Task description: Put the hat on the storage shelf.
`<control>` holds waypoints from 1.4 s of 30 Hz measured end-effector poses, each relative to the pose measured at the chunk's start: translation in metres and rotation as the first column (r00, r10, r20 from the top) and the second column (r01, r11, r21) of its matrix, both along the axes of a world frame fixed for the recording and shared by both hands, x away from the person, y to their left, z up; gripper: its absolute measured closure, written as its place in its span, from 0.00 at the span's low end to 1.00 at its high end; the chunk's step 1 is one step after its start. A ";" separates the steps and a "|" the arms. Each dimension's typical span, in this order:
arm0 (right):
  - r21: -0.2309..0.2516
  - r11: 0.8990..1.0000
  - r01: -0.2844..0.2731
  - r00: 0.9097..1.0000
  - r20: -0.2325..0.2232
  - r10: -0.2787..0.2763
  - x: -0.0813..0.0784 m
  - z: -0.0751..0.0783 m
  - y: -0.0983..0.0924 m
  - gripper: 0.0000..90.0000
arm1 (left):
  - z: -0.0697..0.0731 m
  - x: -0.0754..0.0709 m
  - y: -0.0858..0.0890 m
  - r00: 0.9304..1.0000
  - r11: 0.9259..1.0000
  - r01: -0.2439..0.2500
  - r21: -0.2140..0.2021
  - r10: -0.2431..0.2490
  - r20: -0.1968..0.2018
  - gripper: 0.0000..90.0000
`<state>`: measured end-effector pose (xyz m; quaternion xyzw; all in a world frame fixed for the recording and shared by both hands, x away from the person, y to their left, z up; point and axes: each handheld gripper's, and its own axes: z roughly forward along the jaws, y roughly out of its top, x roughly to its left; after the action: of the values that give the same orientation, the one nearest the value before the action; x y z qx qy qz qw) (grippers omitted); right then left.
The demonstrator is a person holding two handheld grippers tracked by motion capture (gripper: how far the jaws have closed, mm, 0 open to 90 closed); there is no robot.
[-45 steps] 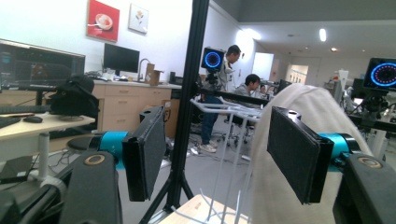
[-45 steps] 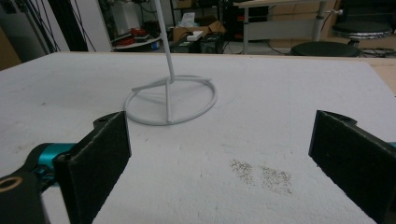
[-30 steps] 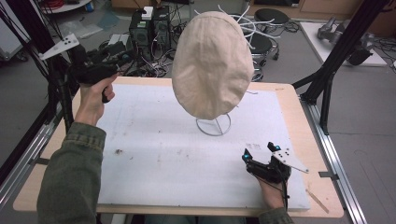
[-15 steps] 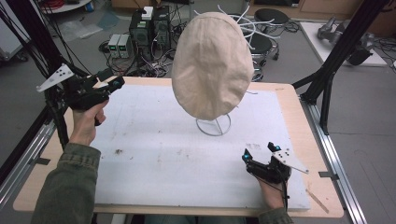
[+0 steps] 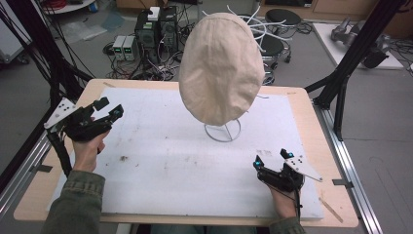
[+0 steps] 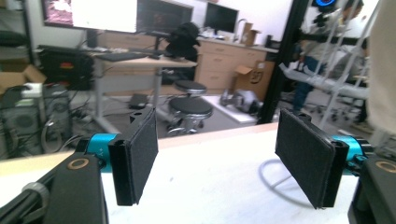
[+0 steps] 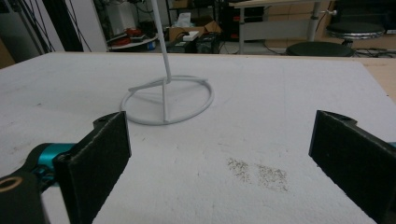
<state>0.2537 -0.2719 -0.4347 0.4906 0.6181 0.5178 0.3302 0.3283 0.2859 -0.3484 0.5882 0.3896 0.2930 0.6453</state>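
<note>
- The beige cloth cap sits on top of a white wire stand, whose round base ring rests on the white foam board that covers the wooden table.
- The cap hangs above the far middle part of the board, and it hides the upper part of the stand in the high view.
- The left gripper is held in the person's left hand over the left edge of the board, well apart from the cap. It points towards the stand.
- Its jaws have just been opening; they now stand wide apart and nothing is between them. In the left gripper view the left gripper shows two black pads with bare board between, and part of the stand's ring lies behind them.
- The right gripper rests low on the near right part of the board, in the person's right hand.
- Its jaws are also spread wide and hold nothing. In the right gripper view the right gripper faces the ring of the stand, which is near but not touching.
- A small patch of dark specks lies on the board between the right jaws.
</note>
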 end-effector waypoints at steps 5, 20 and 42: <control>-0.003 1.000 0.008 1.000 0.003 -0.008 -0.001 0.000 0.000 0.05 | -0.017 -0.017 0.003 0.991 0.991 -0.131 0.023 0.131 0.029 0.34; -0.002 0.996 0.094 0.995 0.022 -0.094 -0.004 0.003 -0.005 0.05 | -0.043 -0.044 0.011 0.958 0.956 -0.287 0.059 0.286 0.022 0.29; -0.002 0.995 0.097 0.995 0.028 -0.097 -0.007 0.003 -0.005 0.05 | -0.077 -0.072 0.022 0.922 0.923 -0.380 0.065 0.383 -0.055 0.25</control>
<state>0.2468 -0.2773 -0.4319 0.5120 0.5900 0.5070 0.3643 0.2565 0.3077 -0.4250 0.5272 0.5102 0.4034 0.5468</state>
